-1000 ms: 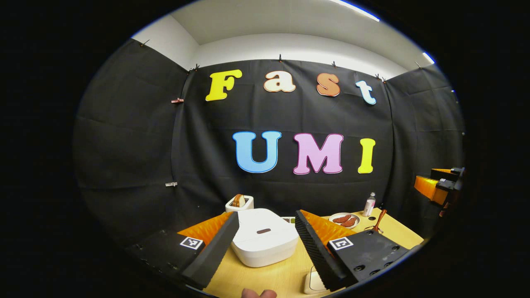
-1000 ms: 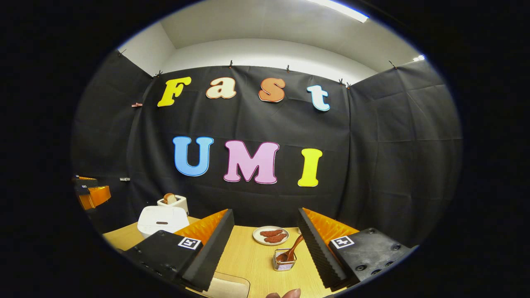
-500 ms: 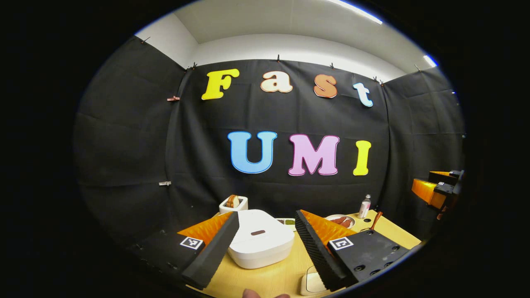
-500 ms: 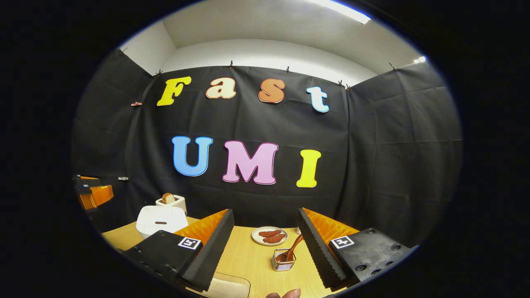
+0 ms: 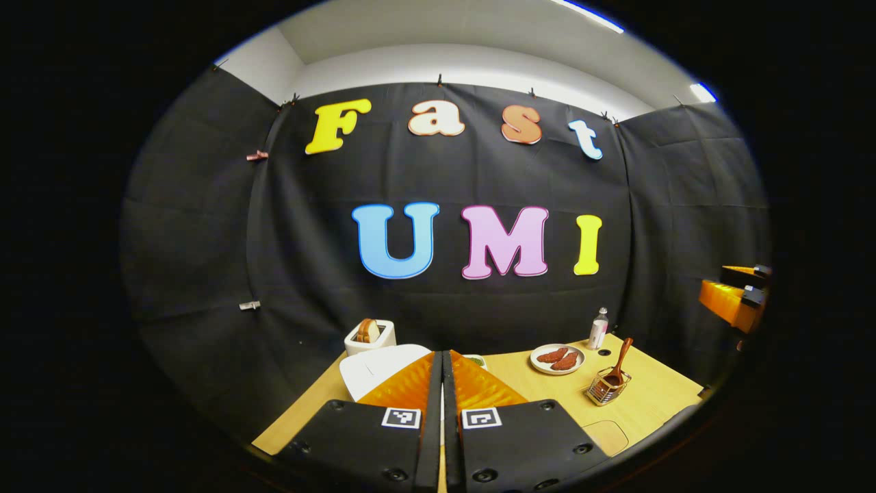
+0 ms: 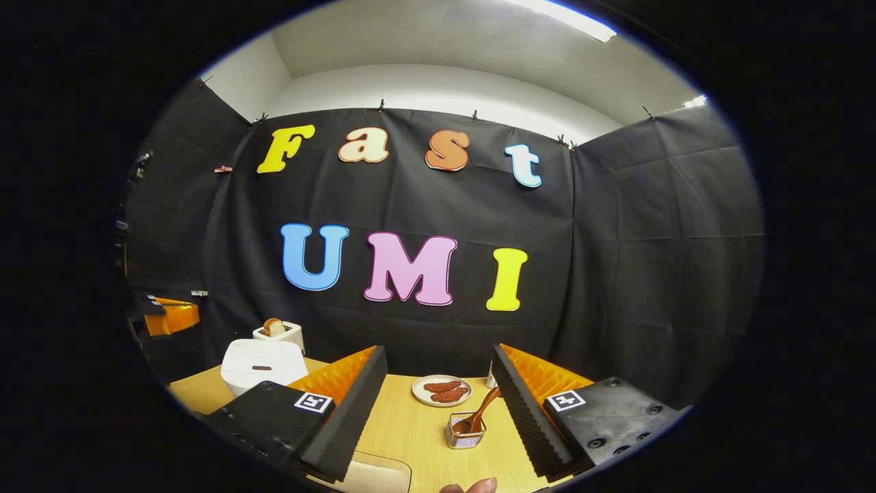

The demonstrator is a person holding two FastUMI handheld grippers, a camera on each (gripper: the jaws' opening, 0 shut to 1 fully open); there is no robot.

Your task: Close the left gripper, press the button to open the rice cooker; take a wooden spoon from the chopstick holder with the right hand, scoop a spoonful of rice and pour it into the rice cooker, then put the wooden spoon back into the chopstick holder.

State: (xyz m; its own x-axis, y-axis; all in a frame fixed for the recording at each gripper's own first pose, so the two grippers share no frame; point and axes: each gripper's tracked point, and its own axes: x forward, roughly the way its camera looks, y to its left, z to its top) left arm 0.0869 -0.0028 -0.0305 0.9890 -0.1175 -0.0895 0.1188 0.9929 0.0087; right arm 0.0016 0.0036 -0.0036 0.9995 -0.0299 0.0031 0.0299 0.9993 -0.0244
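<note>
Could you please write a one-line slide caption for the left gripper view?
Left gripper shut and empty, aimed at the closed white rice cooker; wooden spoon waits in its chopstick holder.

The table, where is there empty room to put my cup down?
On the table, bare wood lies between the rice cooker and the chopstick holder, in front of the plate. In the left gripper view, more lies between plate and holder. The back is crowded: toaster, cooker, plate, bottle.

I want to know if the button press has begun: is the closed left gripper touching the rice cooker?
Cannot tell. In the left gripper view the shut left gripper overlaps the rice cooker, hiding any gap or contact.
</note>
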